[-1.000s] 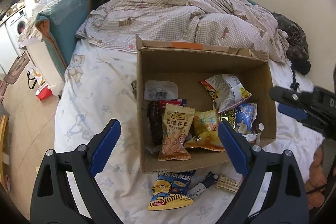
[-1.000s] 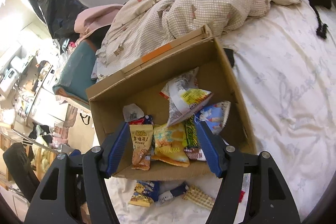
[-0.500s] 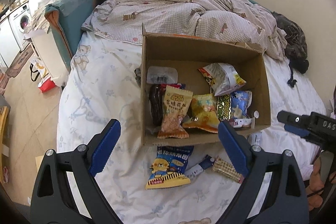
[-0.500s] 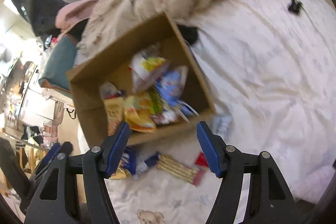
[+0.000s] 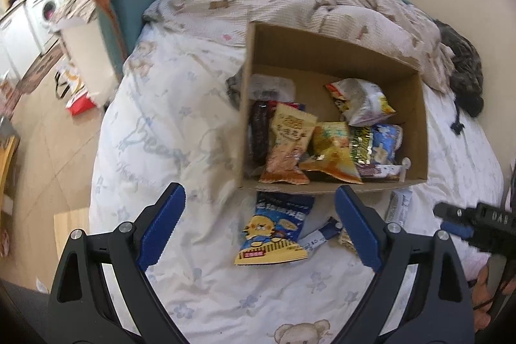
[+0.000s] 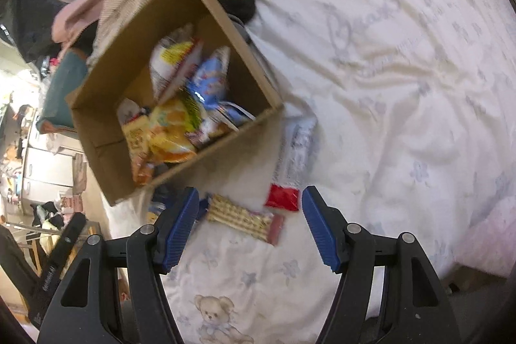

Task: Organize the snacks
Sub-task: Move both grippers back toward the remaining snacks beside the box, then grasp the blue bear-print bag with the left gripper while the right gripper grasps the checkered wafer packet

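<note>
- Right wrist view: the wafer packet (image 6: 243,219) lies flat on the bed sheet (image 6: 403,92), just in front of the cardboard box (image 6: 106,150) and outside it. It sits between the spread jaws of the right gripper (image 6: 250,229), which are open and press on nothing.
- Its long axis runs across the gap between the jaws, from the left pad down toward the lower right, its red end pointing right. A grip along that length would likely fail, so I judge it better to roll the wrist and close across the short width.
- A red-ended packet (image 6: 283,195) lies just beside it, its long axis running up toward the box corner. The jaws should come down clear of it so only one snack is taken.
- Left wrist view: the blue chick packet (image 5: 274,231) lies flat near the box's front wall, top edge toward the box, long axis pointing roughly at it. The left gripper (image 5: 258,226) hangs wide open above it, holding nothing.
- A small blue-and-white sachet (image 5: 322,234) touches that packet's right edge.
- The sheet is soft, so pressing down may bury thin packets; a shallow, slow closing seems wiser.
- Inside the box, several snack bags (image 5: 329,144) are already piled.
</note>
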Demonstrator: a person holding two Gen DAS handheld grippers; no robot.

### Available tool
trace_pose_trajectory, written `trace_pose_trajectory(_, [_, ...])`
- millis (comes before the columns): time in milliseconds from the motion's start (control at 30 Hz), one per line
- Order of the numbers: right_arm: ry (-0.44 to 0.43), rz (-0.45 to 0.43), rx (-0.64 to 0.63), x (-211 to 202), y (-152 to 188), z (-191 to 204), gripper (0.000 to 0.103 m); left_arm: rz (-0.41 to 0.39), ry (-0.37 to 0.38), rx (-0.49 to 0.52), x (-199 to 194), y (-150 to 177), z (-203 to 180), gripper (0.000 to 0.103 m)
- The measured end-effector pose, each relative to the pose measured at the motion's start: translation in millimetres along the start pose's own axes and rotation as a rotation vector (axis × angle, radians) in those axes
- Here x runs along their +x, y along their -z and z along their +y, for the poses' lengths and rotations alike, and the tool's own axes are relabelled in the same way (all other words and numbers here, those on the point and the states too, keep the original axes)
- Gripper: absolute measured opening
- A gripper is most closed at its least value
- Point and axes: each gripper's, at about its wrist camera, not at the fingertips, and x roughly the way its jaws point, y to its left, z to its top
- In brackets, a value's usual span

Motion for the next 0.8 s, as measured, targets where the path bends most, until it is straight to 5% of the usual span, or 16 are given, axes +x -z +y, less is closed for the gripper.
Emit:
trace_pose_trajectory(167, [0.001,0.007,0.019,2,0,-5,0.069,0.093,0.003,-0.070,20,8,14,0.092])
trace_pose_trajectory(533, [-0.004,0.048,0.039,10,-1,-5,0.069,0.350,0.011,-0.001,111,29,-9,0.092])
trace_pose_trajectory(700, [0.008,0.051,0.044,8,-1,-10,0.069,0.398,0.025,0.027,130,36,-20,0.091])
trace_pose_trajectory(800, [0.022,0.051,0.033,8,0,-10,0.069,0.384,0.037,0.016,127,37,-19,0.074])
